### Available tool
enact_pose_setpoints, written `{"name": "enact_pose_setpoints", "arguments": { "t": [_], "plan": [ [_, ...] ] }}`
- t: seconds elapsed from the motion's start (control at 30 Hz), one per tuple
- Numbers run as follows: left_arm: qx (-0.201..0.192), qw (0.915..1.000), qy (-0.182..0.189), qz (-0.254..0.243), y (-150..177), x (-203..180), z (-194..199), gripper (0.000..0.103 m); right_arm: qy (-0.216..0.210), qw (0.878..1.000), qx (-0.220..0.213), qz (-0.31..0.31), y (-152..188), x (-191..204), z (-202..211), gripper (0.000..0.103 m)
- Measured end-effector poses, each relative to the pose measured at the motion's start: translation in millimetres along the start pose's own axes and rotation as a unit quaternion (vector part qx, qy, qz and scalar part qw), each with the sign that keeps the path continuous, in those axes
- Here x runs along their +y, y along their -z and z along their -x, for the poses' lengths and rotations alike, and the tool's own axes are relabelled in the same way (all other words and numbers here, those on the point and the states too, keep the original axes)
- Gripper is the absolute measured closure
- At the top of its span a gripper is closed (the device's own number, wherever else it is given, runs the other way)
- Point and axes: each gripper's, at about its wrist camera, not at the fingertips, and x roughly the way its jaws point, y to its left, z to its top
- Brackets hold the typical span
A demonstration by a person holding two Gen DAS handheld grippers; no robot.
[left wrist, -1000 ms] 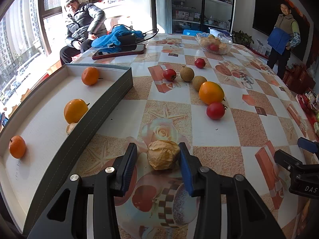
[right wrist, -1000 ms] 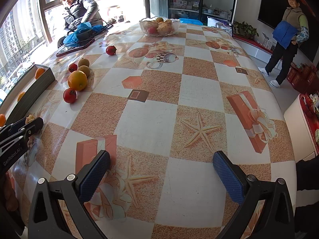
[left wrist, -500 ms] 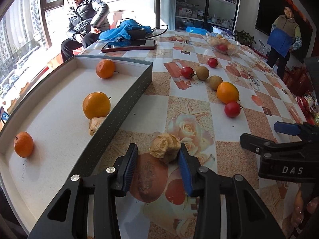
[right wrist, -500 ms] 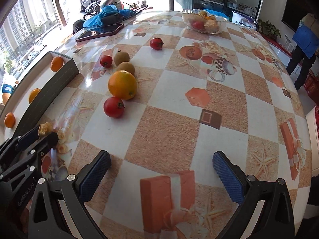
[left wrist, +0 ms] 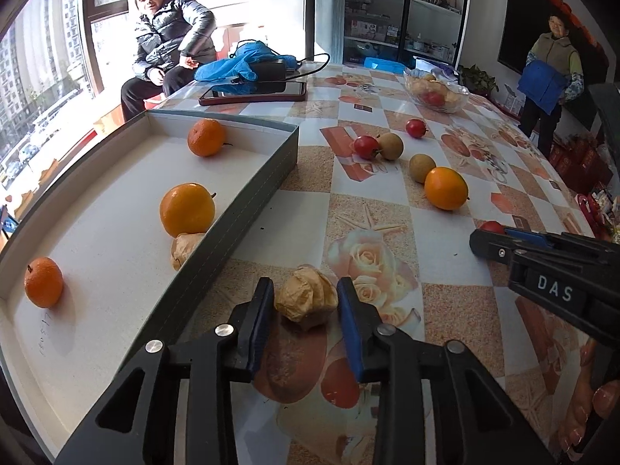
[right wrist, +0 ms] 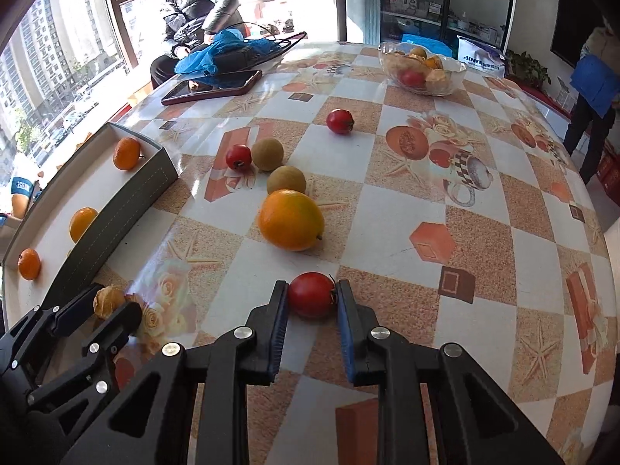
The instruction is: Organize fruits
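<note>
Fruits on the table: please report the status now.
Left gripper jaws closing on husk fruit. Right gripper shut on red tomato. Tray holds three oranges. Path clear.

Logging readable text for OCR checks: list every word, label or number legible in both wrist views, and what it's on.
"DAS": white letters on the right gripper, seen from the left wrist view.
Dark print on the white bag behind the glass bowl: blurred, not reliably readable.
Faint handwriting on the tray floor near the mandarin: illegible.
Shelf boxes: too small.
Left gripper: no text visible.
</note>
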Motion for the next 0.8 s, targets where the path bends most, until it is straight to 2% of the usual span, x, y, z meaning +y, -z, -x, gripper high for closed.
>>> {"name": "enact_pose_setpoints", "arguments": {
  "t": [0.07,0.2,0.33,0.53,0.8],
  "plan": [
    [-0.007,1.0000,0.003,-0.005,3.5,-5.3,2.2,0.072,-0.001,1.000,-0.005,-0.007,16.3,-20.9,13.1,0.078],
    [-0.018,0.9995,0.011,-0.022,9.7,-12.0,6.2,0.072,0.031,0.999,-0.021,-0.016,53.7,-59.8,39.4,0.077],
    [-0.020,0.9995,0.020,-0.018,9.8,-9.8,6.7,0.072,0.043,0.997,-0.057,-0.037,79.6,-83.7,55.7,0.077],
    [-0.020,0.9995,0.017,-0.020,10.1,-10.5,6.9,0.072,0.031,0.996,-0.066,-0.052,81.5,-88.7,59.0,0.077],
    [-0.024,0.9989,-0.004,-0.040,11.2,-16.4,7.3,0.072,0.021,0.995,-0.070,-0.064,83.5,-92.6,60.4,0.077]
  ]
}}
